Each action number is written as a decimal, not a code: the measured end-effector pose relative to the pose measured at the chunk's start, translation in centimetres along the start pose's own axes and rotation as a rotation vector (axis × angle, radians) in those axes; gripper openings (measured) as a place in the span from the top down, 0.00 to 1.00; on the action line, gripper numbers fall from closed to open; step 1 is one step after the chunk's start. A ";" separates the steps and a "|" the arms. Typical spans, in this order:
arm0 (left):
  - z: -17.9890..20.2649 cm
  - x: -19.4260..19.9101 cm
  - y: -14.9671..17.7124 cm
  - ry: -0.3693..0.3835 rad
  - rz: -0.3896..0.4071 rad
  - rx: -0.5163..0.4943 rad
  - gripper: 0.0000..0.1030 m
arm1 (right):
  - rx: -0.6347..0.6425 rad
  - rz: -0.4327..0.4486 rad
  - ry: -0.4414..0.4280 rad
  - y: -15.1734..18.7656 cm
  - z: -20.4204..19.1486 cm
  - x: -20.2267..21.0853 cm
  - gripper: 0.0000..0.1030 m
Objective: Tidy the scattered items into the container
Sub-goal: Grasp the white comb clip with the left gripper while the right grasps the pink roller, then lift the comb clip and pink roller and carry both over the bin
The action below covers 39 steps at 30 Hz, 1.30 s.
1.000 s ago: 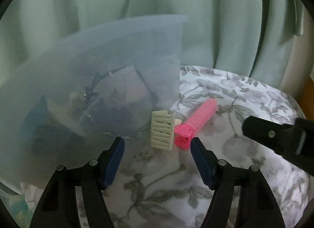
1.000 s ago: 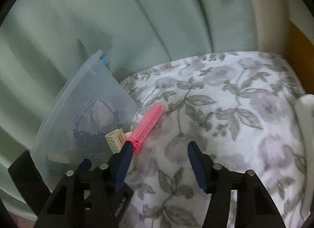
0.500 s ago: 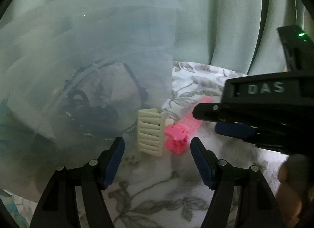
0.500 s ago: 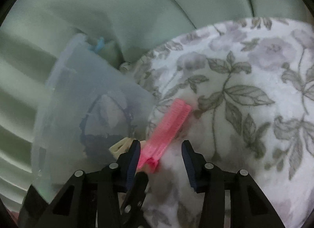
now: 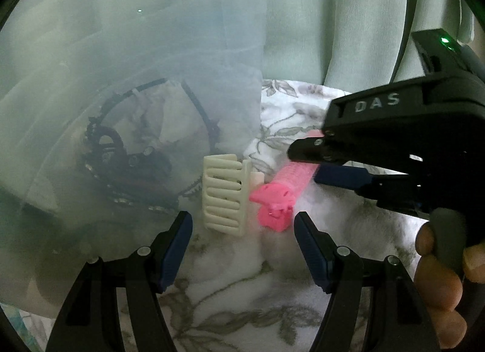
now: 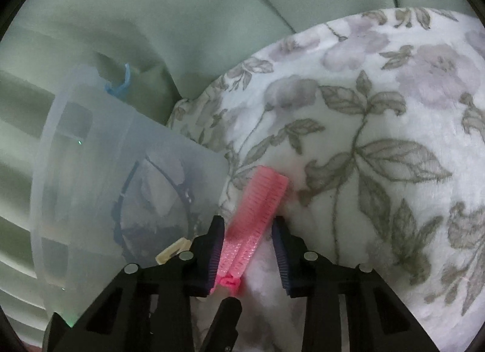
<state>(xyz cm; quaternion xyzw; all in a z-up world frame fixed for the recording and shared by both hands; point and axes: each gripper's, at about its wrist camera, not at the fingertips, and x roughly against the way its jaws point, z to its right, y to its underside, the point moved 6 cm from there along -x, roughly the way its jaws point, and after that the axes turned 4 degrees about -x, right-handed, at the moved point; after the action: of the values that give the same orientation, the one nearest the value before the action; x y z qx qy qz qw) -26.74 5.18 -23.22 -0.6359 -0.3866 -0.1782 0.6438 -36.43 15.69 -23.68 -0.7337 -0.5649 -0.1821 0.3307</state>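
A pink hair clip (image 5: 282, 191) (image 6: 254, 224) lies on the flowered blanket (image 6: 379, 140), beside a cream comb clip (image 5: 224, 197) (image 6: 171, 250). Both rest against the tilted translucent container (image 5: 121, 94) (image 6: 91, 170), which holds dark hair accessories. My right gripper (image 6: 248, 224) (image 5: 306, 161) straddles the pink clip. Its jaws are closing, with the left pad at the clip's side and a thin gap at the right pad. My left gripper (image 5: 242, 221) hovers open just short of both clips, with nothing between its fingers.
A pale green curtain (image 6: 212, 18) hangs behind the blanket and the container. A person's hand (image 5: 439, 261) grips the right tool's handle at the right edge of the left wrist view. A blue latch (image 6: 121, 85) sticks up from the container's far rim.
My right gripper came down and forward over the pink clip, and its jaws narrowed around it. The left gripper crept slightly closer to the clips and stayed open.
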 end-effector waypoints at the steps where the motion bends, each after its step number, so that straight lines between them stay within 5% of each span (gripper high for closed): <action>1: 0.1 -0.1 0.0 -0.003 -0.002 -0.001 0.31 | -0.004 0.018 0.005 -0.1 0.2 0.4 0.68; 10: 1.0 -1.4 -0.5 0.067 -0.033 0.025 0.32 | -0.072 0.140 0.039 -0.4 2.9 4.8 0.68; 15: 0.4 -2.5 -1.2 0.073 -0.058 0.058 0.50 | -0.099 0.202 0.054 0.6 4.1 7.6 0.69; 22: 0.8 -3.5 -2.0 0.059 -0.064 0.074 0.59 | -0.169 0.239 0.072 2.6 6.1 10.0 0.69; 39: 1.6 -1.1 -0.2 0.166 -0.164 0.026 0.64 | -0.270 0.277 0.094 8.5 5.9 13.2 0.69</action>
<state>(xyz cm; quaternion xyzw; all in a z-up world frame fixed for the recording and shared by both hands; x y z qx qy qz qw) -28.03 6.36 -24.09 -0.5766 -0.3851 -0.2772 0.6651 -25.05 27.89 -21.83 -0.8329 -0.4128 -0.2430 0.2773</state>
